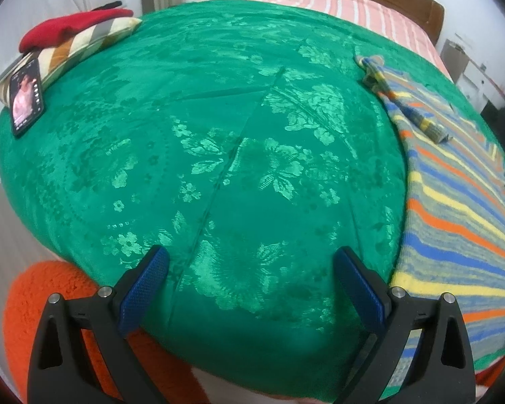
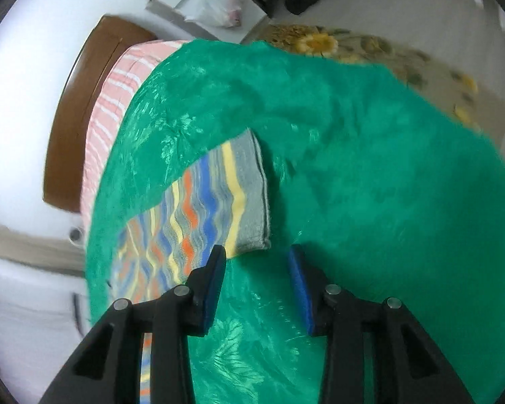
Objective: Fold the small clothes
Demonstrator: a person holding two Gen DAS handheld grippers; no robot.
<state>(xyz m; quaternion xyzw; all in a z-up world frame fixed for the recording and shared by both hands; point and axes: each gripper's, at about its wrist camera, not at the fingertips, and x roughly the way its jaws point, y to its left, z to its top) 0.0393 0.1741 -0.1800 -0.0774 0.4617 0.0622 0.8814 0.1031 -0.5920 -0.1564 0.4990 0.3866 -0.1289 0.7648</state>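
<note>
Phone (image 1: 27, 99): at far left edge of bedspread (image 1: 218, 134), beside pillow (image 1: 84, 38) with red garment (image 1: 73, 27) on top.
Left gripper (image 1: 250, 266): jaws wide apart, empty, over bare bedspread.
Sweater (image 1: 454, 208): striped knit, spread flat at right, sleeve folded across the body.
Right gripper (image 2: 255, 259): jaws apart, empty, just beside sweater hem corner.
Progress: early, judging by mostly unfolded body; main folds left.

Even bright light, fisheye bending, right view blurred
</note>
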